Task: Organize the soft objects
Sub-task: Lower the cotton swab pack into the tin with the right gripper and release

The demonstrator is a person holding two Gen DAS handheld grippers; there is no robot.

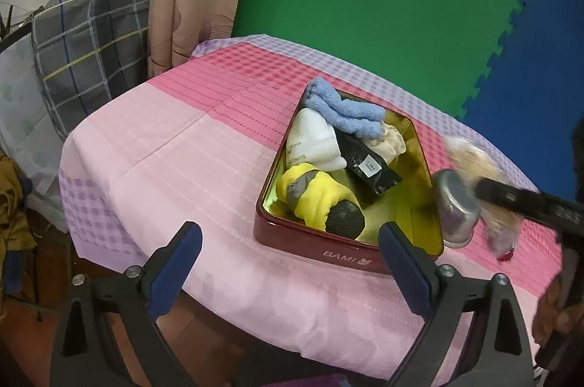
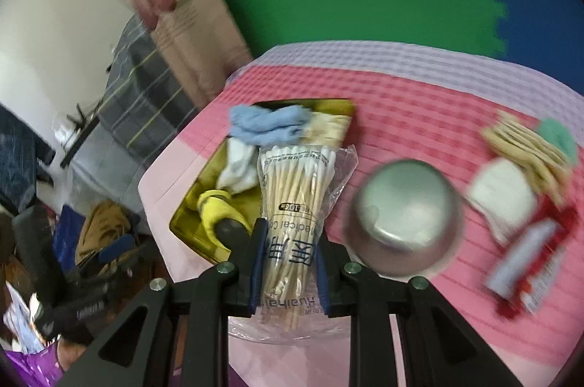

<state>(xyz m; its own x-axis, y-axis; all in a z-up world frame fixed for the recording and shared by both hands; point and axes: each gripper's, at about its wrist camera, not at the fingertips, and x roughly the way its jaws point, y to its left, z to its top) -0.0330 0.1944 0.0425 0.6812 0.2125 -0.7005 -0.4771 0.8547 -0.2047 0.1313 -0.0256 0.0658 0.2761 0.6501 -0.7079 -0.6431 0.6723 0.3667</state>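
Note:
A red tin (image 1: 350, 257) marked BAMI, gold inside, sits on the pink checked tablecloth. It holds blue fuzzy socks (image 1: 343, 109), a white cloth (image 1: 314, 142), a black packet (image 1: 368, 164), a yellow and grey glove (image 1: 317, 197) and a cream cloth (image 1: 392, 142). My left gripper (image 1: 292, 263) stands open just before the tin's near wall, nothing between its fingers. My right gripper (image 2: 288, 263) is shut on a clear bag of cotton swabs (image 2: 292, 197), held above the tin (image 2: 182, 215) at its right side. From the left wrist view it (image 1: 485, 188) comes in blurred from the right.
An upturned metal cup (image 1: 456, 208) (image 2: 405, 215) stands right of the tin. Further right lie a pack of biscuit sticks (image 2: 525, 146), a green item (image 2: 558, 135), a white pad (image 2: 503, 193) and a red and white packet (image 2: 529, 270). Table edge lies near; clutter on the floor at left.

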